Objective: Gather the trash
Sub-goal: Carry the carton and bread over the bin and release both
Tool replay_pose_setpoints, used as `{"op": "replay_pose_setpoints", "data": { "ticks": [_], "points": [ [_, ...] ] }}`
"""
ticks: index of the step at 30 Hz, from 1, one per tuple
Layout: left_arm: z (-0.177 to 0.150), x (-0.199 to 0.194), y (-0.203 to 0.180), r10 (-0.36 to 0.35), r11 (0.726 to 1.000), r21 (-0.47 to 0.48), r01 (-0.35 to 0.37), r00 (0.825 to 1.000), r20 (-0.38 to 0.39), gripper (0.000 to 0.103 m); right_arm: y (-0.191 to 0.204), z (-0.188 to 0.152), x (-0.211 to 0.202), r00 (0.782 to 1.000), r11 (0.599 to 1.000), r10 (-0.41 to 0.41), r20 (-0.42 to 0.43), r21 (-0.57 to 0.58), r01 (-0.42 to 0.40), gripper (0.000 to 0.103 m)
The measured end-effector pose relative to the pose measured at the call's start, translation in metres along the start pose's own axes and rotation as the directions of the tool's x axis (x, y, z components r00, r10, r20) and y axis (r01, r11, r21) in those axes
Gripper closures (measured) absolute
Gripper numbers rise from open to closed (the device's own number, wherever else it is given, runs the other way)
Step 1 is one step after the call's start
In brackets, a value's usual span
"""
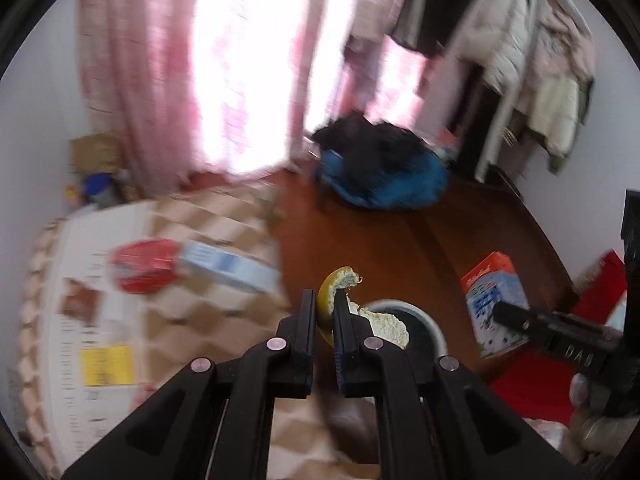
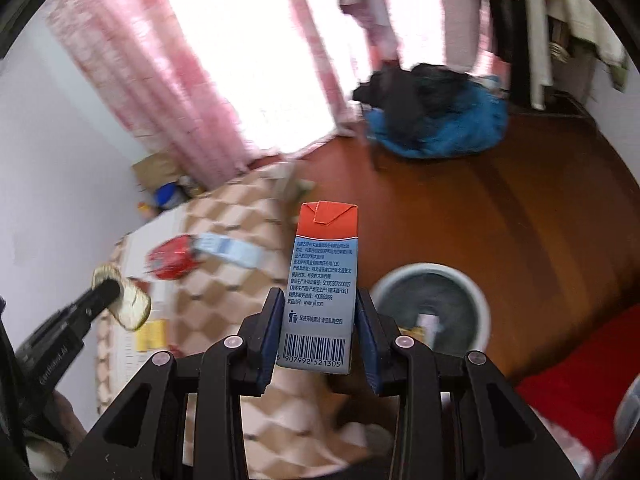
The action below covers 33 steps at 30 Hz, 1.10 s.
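My left gripper [image 1: 323, 308] is shut on a piece of yellow citrus peel [image 1: 340, 284], held above the edge of a white-rimmed trash bin [image 1: 424, 320]. In the right wrist view the left gripper [image 2: 106, 290] shows at the left with the peel [image 2: 132, 304]. My right gripper [image 2: 318, 308] is shut on a milk carton [image 2: 322, 280] with an orange top, held upright over the table edge left of the bin [image 2: 432, 292]. The left wrist view shows the right gripper [image 1: 500, 312] with the carton [image 1: 494, 304].
A checkered table [image 1: 192, 300] at the left holds a red packet [image 1: 144, 264], a light blue box [image 1: 224, 268] and printed papers. The bin stands on the wooden floor [image 2: 500, 208]. A blue and black pile of clothes [image 1: 380, 168] lies farther back. Red fabric [image 2: 568, 400] lies at the right.
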<state>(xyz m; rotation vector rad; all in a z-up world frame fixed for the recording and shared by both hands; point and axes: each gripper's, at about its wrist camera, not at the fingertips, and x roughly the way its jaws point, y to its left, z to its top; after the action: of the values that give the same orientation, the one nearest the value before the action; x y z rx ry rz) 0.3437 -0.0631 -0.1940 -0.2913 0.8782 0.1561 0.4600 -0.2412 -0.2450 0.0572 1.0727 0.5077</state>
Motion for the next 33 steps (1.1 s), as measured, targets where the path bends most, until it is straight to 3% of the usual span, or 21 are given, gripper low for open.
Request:
{"op": "replay_pose_setpoints", "data": {
  "ticks": [5,10,14,17,18,19,20,23,24,30,33],
  "points": [
    [-0.009,0.084,-0.044,-0.088,0.996,0.010,0.091,0.982,-0.168,0.098,-0.083,-0.015,0.029,0.995,0.996,-0.060,-0.077,0.061,0.064,0.066],
    [-0.023,0.168,-0.070,-0.141,0.988,0.001,0.152,0.921,-0.362,0.097,-0.157,-0.044,0.091,0.975,0.986,-0.068,-0.212,0.133,0.097,0.066],
    [-0.033,0.210,-0.086,-0.101,0.991,0.035,0.130,0.888,-0.450,0.093,-0.200,-0.062,0.146,0.952,0.975,-0.055,-0.302,0.190,0.117,0.066],
    [-0.041,0.229,-0.096,-0.027,0.993,0.093,0.078,0.890,-0.456,0.081,-0.221,-0.072,0.180,0.937,0.970,-0.040,-0.347,0.211,0.120,0.064],
    [-0.041,0.230,-0.097,-0.014,0.993,0.101,0.067,0.891,-0.455,0.055,-0.224,-0.074,0.188,0.933,0.969,-0.042,-0.359,0.212,0.126,0.058],
    [-0.044,0.233,-0.096,0.008,0.993,0.111,0.047,0.893,-0.450,0.023,-0.229,-0.076,0.199,0.924,0.968,-0.060,-0.378,0.204,0.147,0.051],
    [-0.046,0.232,-0.094,0.020,0.993,0.117,0.035,0.897,-0.441,0.013,-0.230,-0.076,0.205,0.918,0.967,-0.079,-0.388,0.195,0.165,0.033],
    [-0.048,0.233,-0.087,0.070,0.990,0.140,-0.011,0.900,-0.429,0.011,-0.236,-0.079,0.216,0.910,0.962,-0.112,-0.399,0.186,0.200,0.014],
    [-0.047,0.236,-0.084,0.079,0.990,0.141,-0.020,0.900,-0.429,0.010,-0.238,-0.080,0.217,0.907,0.960,-0.125,-0.403,0.181,0.213,0.001],
    [-0.059,0.231,-0.085,0.138,0.983,0.170,-0.073,0.900,-0.413,0.005,-0.238,-0.084,0.215,0.874,0.942,-0.256,-0.412,0.099,0.322,0.000],
    [-0.065,0.227,-0.088,0.143,0.982,0.169,-0.078,0.899,-0.415,0.005,-0.238,-0.087,0.211,0.870,0.938,-0.265,-0.416,0.099,0.333,0.000]
  ]
}}
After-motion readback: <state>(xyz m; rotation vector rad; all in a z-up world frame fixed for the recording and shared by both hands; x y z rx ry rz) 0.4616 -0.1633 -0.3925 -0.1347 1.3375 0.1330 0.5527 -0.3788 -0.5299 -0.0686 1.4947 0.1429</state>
